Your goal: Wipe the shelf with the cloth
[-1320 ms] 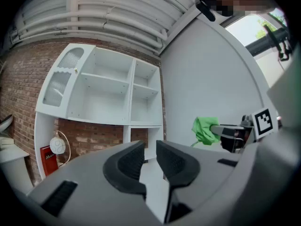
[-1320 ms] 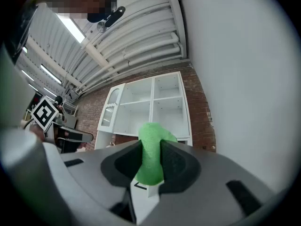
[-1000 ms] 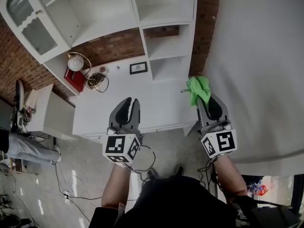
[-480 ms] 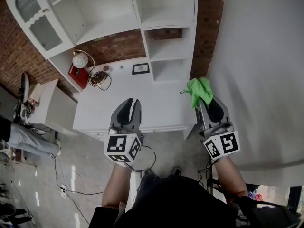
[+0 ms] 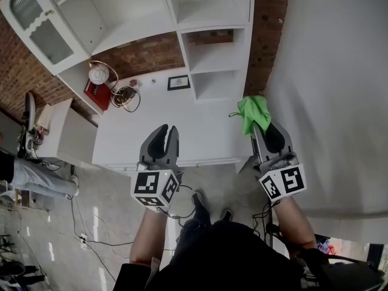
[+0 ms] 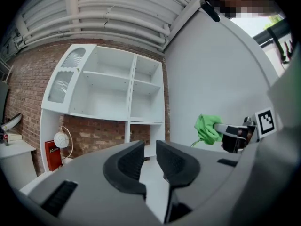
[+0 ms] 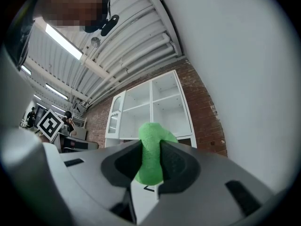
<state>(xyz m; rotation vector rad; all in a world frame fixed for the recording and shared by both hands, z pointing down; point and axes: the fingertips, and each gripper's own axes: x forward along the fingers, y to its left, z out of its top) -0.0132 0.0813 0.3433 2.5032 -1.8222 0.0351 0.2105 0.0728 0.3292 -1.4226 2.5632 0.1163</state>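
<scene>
A white shelf unit (image 5: 213,27) with open compartments stands against the brick wall, above a white counter (image 5: 139,132). My right gripper (image 5: 259,126) is shut on a green cloth (image 5: 253,110), which bunches out past the fingertips over the counter's right end. In the right gripper view the cloth (image 7: 151,142) fills the gap between the pads of the gripper (image 7: 151,160). My left gripper (image 5: 166,129) hovers over the counter's front edge, jaws a narrow gap apart with nothing in them. The left gripper view shows that gripper (image 6: 150,149), the shelf unit (image 6: 129,95) ahead and the cloth (image 6: 207,128) to its right.
On the counter's back stand a small framed picture (image 5: 177,82), a red book (image 5: 97,94), a round lamp (image 5: 97,74) and coiled cables (image 5: 126,94). A glass-fronted cabinet door (image 5: 33,23) is upper left, a low side table (image 5: 57,138) left, a plain white wall (image 5: 333,71) right.
Both grippers have barely moved, and the cloth stays gripped in the right one. The head view has shifted slightly and the person's feet have stepped forward.
</scene>
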